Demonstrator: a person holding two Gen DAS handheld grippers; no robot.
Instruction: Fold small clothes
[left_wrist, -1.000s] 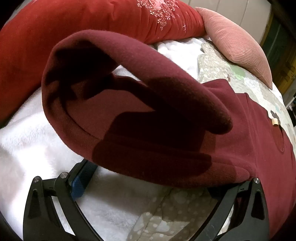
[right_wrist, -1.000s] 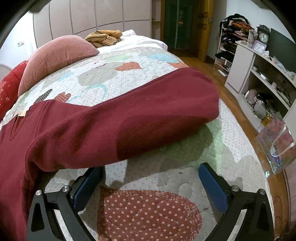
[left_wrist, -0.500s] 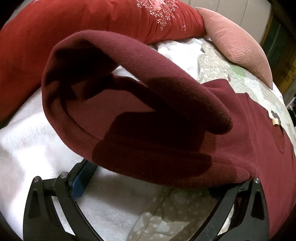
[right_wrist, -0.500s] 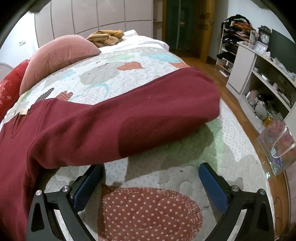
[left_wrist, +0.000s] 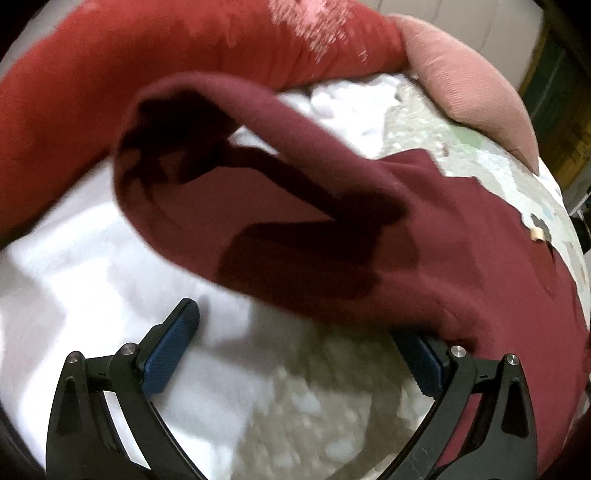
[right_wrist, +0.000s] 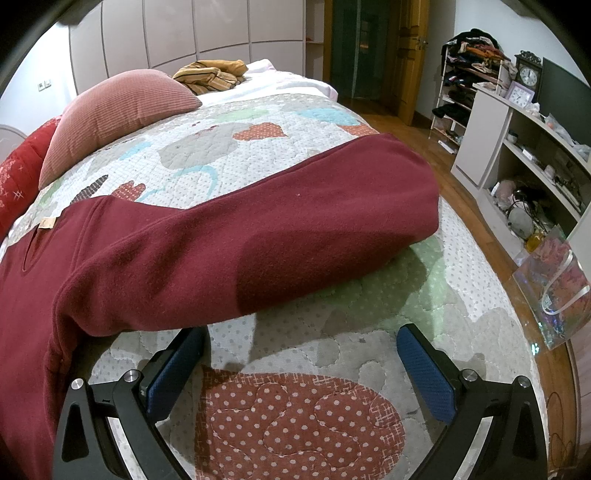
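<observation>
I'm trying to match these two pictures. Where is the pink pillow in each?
Left wrist: pink pillow at upper right, beside the red cushion.
Right wrist: pink pillow at upper left, on the quilt.
Shared landmark: the maroon sweater.

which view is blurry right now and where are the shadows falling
Left wrist view: motion-blurred throughout, the red cushion pattern smeared; dark shadows lie across the maroon garment. Right wrist view: sharp, with fisheye bending at the edges; the garment sleeve casts a soft shadow onto the quilt beneath it.
</observation>
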